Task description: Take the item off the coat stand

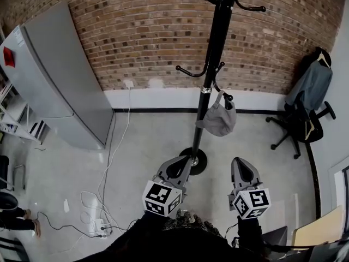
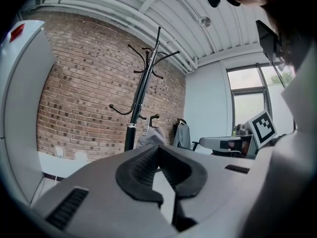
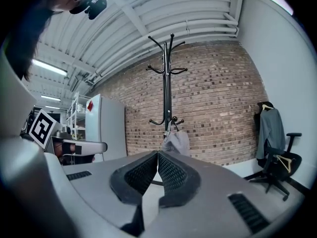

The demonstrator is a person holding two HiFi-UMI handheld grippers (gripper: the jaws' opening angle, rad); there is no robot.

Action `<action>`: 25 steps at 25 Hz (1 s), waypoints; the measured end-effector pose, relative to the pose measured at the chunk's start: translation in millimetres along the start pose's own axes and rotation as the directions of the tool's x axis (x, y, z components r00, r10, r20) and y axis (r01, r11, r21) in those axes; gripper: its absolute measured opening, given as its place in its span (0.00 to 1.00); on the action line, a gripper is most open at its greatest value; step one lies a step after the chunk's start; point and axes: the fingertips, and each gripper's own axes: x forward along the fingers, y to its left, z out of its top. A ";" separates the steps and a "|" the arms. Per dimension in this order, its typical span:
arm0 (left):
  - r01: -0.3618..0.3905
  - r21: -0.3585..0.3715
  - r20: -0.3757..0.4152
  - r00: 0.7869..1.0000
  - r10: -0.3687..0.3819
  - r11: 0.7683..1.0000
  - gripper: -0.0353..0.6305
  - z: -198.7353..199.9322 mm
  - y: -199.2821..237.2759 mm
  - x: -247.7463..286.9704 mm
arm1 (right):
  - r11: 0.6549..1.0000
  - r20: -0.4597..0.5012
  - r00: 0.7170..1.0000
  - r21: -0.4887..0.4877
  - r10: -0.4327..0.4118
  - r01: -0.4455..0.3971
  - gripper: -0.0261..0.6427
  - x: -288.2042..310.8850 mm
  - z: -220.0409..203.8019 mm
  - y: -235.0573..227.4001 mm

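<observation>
One grey cap (image 1: pixel 218 119), one coat stand (image 1: pixel 216 42), and my two grippers, both closed and empty.

The cap hangs by its strap from a low hook on the stand's right side, in front of the brick wall. It is soft and pale grey, and it sags into a rounded pouch below the hook. My left gripper (image 1: pixel 184 161) and right gripper (image 1: pixel 240 162) are held low, well apart from the cap, and point toward the stand. In the head view the left one's tip lies over the stand's round base. Each pair of jaws is pressed together at the tips, gripping and touching nothing. Farther out are one fridge (image 1: pixel 60 75) on the left and one chair (image 1: pixel 297 129) on the right with one jacket (image 1: pixel 312 86) hung on it.
</observation>
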 end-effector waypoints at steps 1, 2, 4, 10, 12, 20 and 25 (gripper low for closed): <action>-0.005 0.001 0.001 1.000 0.005 1.000 0.06 0.7 1.0 5.0 | 1.000 -0.003 1.000 0.002 0.006 -0.006 0.06 4.5 -0.4 -4.3; -0.010 0.002 0.002 1.000 0.010 1.000 0.06 1.4 2.1 9.9 | 1.000 -0.005 1.000 0.004 0.013 -0.013 0.06 9.2 -0.5 -8.5; -0.021 0.004 0.001 1.000 0.021 1.000 0.06 2.7 4.2 18.1 | 1.000 -0.004 1.000 0.006 0.024 -0.024 0.06 17.8 0.9 -16.5; -0.064 0.012 -0.014 0.998 0.064 0.998 0.06 2.8 15.4 26.4 | 0.999 0.002 0.999 0.026 0.043 -0.043 0.06 38.4 1.2 -32.8; -0.079 0.011 -0.018 0.997 0.079 0.997 0.06 2.1 21.0 26.3 | 0.998 0.000 0.999 0.034 0.049 -0.049 0.06 43.2 -0.4 -34.5; -0.073 0.012 -0.037 0.997 0.074 0.997 0.06 -0.4 32.0 33.3 | 0.998 -0.020 0.999 0.055 0.045 -0.044 0.06 56.0 -9.5 -36.5; -0.038 0.020 -0.036 0.999 0.039 0.999 0.06 4.8 44.2 54.4 | 0.999 -0.037 0.999 0.044 0.025 -0.023 0.06 70.7 -12.9 -42.4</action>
